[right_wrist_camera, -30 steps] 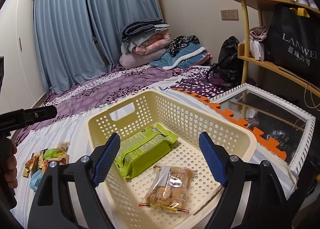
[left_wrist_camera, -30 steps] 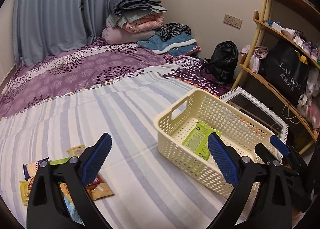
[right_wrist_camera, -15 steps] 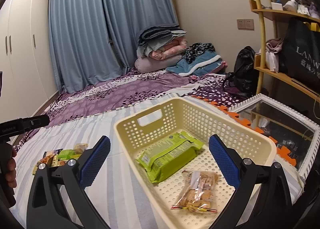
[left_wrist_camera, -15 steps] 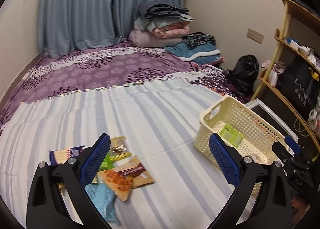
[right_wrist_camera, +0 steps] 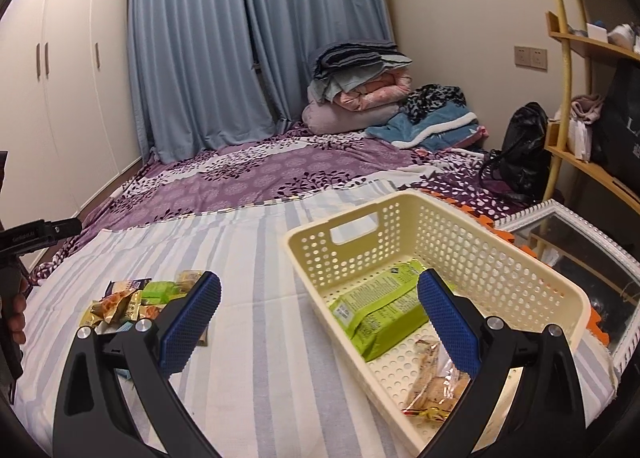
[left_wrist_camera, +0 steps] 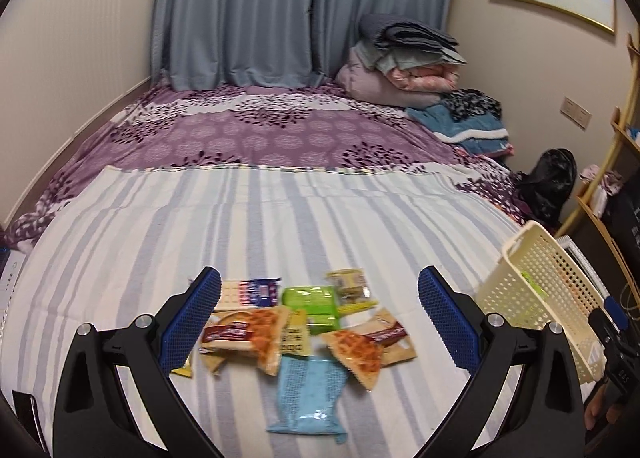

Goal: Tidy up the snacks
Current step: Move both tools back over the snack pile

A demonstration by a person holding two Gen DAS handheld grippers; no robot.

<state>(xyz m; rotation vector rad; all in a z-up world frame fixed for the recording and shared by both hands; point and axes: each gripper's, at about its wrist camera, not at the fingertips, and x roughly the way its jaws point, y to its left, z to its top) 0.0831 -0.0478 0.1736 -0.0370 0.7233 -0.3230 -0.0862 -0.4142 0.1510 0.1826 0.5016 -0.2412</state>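
Note:
A pile of snack packets [left_wrist_camera: 304, 326] lies on the striped bedsheet: a light blue packet [left_wrist_camera: 310, 394], two waffle packets [left_wrist_camera: 248, 332], a green packet [left_wrist_camera: 310, 300]. My left gripper [left_wrist_camera: 319, 318] is open and empty, just above the pile. The cream basket [right_wrist_camera: 400, 226] holds a green packet [right_wrist_camera: 380, 314] and a clear cookie bag [right_wrist_camera: 432, 386]. My right gripper [right_wrist_camera: 319, 318] is open and empty over the basket's near left wall. The pile also shows in the right wrist view [right_wrist_camera: 132, 300]. The basket also shows in the left wrist view [left_wrist_camera: 548, 298].
Folded bedding [left_wrist_camera: 404, 62] and a blue blanket [right_wrist_camera: 432, 126] are stacked at the bed's head. A black bag [right_wrist_camera: 520, 154], a wooden shelf [right_wrist_camera: 580, 162] and a framed mirror [right_wrist_camera: 576, 242] stand to the right of the bed. White wardrobes [right_wrist_camera: 60, 98] line the left wall.
My left gripper has swung left from the basket to above the snack pile. My right gripper has drawn back and left from over the basket. Both stay open.

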